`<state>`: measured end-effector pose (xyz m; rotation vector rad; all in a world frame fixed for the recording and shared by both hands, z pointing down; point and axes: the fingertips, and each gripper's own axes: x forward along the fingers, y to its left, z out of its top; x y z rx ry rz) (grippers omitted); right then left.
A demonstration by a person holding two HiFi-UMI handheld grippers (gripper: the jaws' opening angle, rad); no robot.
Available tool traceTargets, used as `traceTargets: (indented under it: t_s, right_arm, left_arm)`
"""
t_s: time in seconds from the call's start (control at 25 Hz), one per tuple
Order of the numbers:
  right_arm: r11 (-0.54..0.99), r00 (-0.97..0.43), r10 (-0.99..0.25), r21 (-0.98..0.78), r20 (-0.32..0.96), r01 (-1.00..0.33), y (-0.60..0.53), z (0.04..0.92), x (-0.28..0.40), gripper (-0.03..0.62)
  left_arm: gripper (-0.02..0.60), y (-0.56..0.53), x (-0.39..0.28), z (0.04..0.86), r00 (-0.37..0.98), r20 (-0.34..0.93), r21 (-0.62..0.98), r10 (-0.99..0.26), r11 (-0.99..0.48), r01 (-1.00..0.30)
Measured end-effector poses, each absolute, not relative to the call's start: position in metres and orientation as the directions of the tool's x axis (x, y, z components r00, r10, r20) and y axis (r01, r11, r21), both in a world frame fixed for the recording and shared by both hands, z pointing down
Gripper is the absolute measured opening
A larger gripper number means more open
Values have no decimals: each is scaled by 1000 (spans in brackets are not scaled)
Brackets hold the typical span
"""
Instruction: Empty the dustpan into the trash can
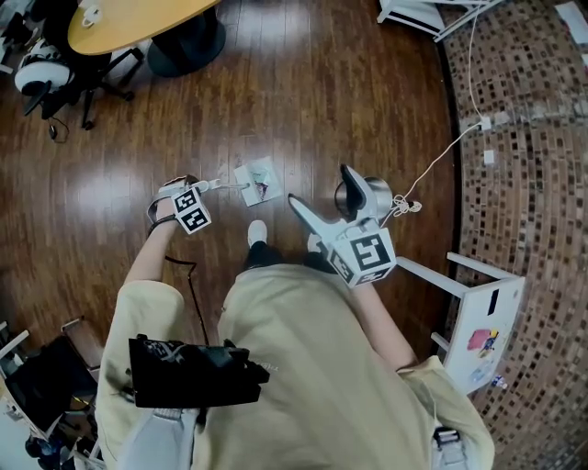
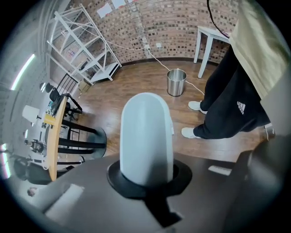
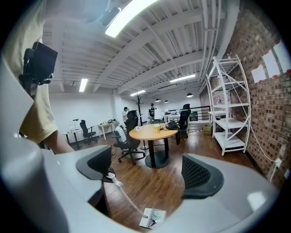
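Observation:
The dustpan (image 1: 258, 181) lies on the wood floor ahead of my feet with bits of litter in it. Its thin white handle (image 1: 223, 186) runs left to my left gripper (image 1: 196, 189), which points steeply down and is shut on the handle's top. In the left gripper view the white handle (image 2: 145, 136) fills the space between the pads. The steel trash can (image 1: 349, 196) stands to the right of the dustpan, partly hidden behind my right gripper (image 1: 320, 188). That gripper is held open and empty above the floor. The right gripper view shows the dustpan (image 3: 152, 217) low between the jaws.
A round wooden table (image 1: 138, 23) and an office chair (image 1: 55, 73) stand at the far left. A white cable (image 1: 441, 156) runs from the brick wall to the can. A white side table (image 1: 478, 312) is at my right, and a white shelf unit (image 1: 423, 14) is farther off.

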<state>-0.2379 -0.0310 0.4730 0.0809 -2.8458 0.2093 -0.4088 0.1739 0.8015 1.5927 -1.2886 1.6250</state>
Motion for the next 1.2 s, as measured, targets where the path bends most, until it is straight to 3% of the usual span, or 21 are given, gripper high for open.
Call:
traceTargets:
  t_s: [0.36,0.76,1.2]
  right_arm:
    - [980,-970,-78,-160,229,-117,-52,463,-216,489]
    - [978,-988,-80,-179,132,-103,-69,435,-201,488]
    - [974,-994,-81,-208,69,-94,-80,423,-183,475]
  left_arm:
    - [1,136,-401,717,-165,922,-277,-349,-298,-914]
    - [1,139,-370,631,-216,925,-342,-312,-437,-832]
    - [1,143,-366,521,-236,897,-384,-375,-393,-835]
